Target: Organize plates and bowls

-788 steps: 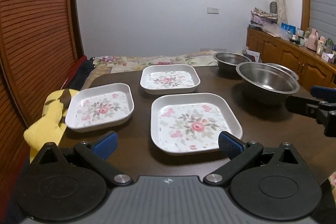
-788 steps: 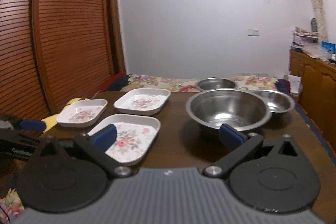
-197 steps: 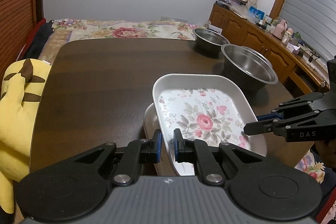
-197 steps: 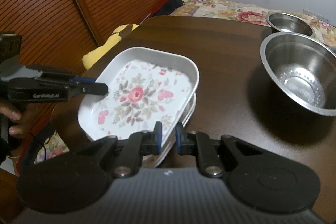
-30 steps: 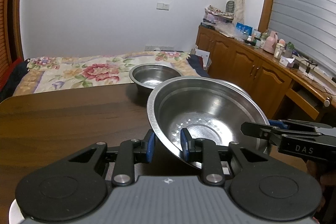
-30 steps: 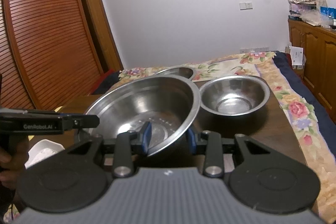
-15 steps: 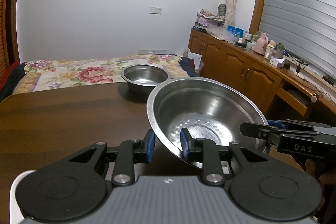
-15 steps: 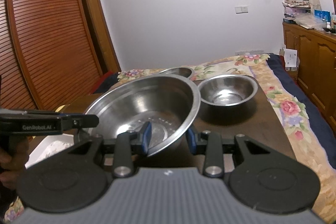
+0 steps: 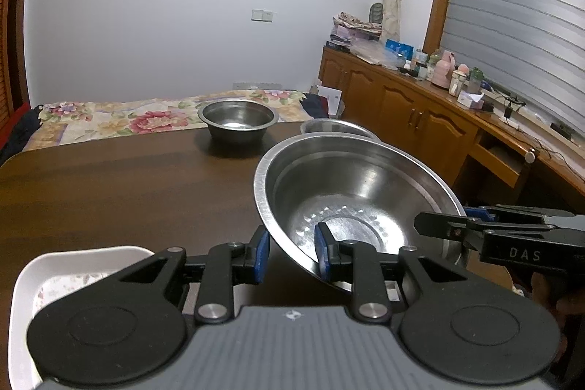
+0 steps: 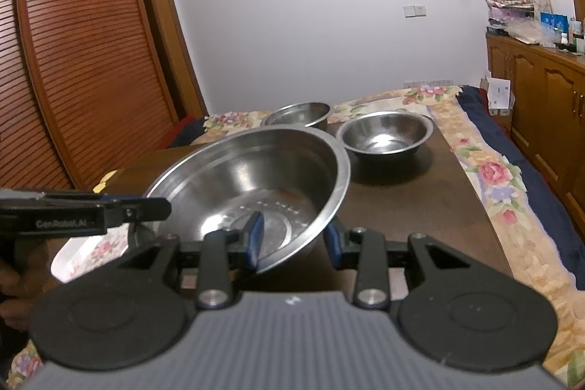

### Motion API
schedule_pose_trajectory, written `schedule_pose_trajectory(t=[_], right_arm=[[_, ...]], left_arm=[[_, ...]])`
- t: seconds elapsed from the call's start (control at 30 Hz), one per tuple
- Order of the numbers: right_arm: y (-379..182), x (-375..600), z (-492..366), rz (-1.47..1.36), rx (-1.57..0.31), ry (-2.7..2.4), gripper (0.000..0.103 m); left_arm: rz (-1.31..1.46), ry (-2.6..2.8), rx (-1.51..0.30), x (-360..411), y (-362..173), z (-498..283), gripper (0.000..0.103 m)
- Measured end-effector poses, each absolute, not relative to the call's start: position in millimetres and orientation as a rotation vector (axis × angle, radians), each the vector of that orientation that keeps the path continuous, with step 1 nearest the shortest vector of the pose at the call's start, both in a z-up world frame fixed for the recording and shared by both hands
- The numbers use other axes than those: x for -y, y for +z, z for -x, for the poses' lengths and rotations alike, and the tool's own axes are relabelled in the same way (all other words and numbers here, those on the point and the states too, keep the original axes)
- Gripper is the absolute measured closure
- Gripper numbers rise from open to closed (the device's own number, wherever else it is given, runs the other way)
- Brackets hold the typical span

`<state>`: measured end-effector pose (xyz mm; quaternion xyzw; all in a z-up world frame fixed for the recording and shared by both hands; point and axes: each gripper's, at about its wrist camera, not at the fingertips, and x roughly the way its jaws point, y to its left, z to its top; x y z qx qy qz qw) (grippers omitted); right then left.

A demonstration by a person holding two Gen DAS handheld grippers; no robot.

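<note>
Gleaming at the centre of both wrist views, the large steel bowl (image 9: 351, 203) is carried tilted above the dark wooden table (image 9: 120, 185), pinched on opposite sides of its rim. The left gripper (image 9: 290, 254) is clenched on the rim edge nearest it, one blue pad inside the bowl and the other outside under the wall. The right gripper (image 10: 292, 238) grasps the opposite rim the same way, its left pad inside the basin and its right pad against the outer wall. In the left wrist view the right gripper reaches in from 3 o'clock; in the right wrist view the left gripper enters from 9 o'clock, with a hand (image 10: 12, 284) dimly seen behind it.

Beyond the held bowl, at 12 o'clock in the right wrist view, a medium steel bowl (image 10: 384, 134) stands upright on the table, and a small steel bowl (image 10: 298, 114) stands just beside it towards 11 o'clock, near the table's far edge. At 8 o'clock in the left wrist view lies a white floral plate (image 9: 73, 276); whether others are under it cannot be told. A floral bedspread (image 9: 120, 119) lies past the table, and wooden cabinets (image 9: 402, 112) run along the wall at 2 o'clock.
</note>
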<state>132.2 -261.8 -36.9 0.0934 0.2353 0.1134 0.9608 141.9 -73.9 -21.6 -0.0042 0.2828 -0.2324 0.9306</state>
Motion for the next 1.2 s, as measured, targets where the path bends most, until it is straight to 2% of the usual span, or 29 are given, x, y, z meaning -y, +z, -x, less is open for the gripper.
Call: schedule_pose_trajectory(t=[1.2], right_arm=[[-62, 266, -123, -0.219, -0.533, 0.216, 0.066]], left_arm=[[-0.014, -0.469, -0.625, 83, -48, -139, 0.073]])
